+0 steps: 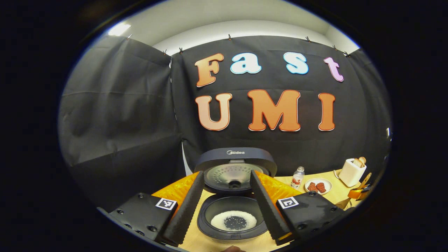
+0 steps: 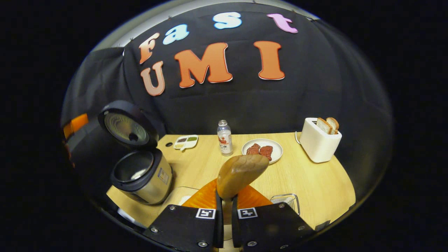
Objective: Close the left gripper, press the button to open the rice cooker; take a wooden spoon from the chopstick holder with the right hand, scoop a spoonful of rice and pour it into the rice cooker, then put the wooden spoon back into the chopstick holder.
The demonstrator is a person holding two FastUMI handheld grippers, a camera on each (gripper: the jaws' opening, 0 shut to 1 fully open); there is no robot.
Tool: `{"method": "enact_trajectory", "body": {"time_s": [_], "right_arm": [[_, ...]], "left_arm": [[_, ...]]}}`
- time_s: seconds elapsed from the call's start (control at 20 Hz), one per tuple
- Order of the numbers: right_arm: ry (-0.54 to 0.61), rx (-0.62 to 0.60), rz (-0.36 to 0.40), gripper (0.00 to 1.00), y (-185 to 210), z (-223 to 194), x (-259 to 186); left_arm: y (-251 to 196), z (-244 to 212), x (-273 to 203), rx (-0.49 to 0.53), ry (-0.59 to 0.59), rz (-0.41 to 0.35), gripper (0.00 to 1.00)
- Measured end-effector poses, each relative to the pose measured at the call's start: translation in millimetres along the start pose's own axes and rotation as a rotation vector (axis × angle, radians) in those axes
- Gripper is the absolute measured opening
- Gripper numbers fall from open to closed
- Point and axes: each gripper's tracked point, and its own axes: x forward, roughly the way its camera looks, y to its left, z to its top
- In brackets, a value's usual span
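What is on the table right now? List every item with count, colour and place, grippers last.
rice cooker: 1, dark and silver, table's left, lid up, rice inside
wooden spoon: 1, brown, held by right gripper
seasoning tray: 1, white, back of table
bottle: 1, clear, back centre
plate: 1, white, holds red pieces
toaster: 1, white, right, bread in slots
wire rack: 1, metal, front edge
left gripper: open above cooker
right gripper: shut on spoon

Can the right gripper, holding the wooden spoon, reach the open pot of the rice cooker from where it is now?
Probably yes. The rice cooker stands with its lid up, so the pot is open from above. The right gripper holds the wooden spoon, and only bare table lies between.
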Motion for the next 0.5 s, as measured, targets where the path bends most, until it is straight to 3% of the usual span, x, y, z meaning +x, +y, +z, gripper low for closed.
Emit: {"method": "enact_trajectory", "body": {"time_s": [0.35,0.5], "right_arm": [[-0.008,-0.26,-0.093,0.08,22,-27,26],[-0.016,-0.309,-0.119,0.07,28,-49,33]], "left_arm": [[32,-10,2,0.029,0.01,0.046,0.9],[39,-18,5,0.029,0.035,0.053,0.9]]}}
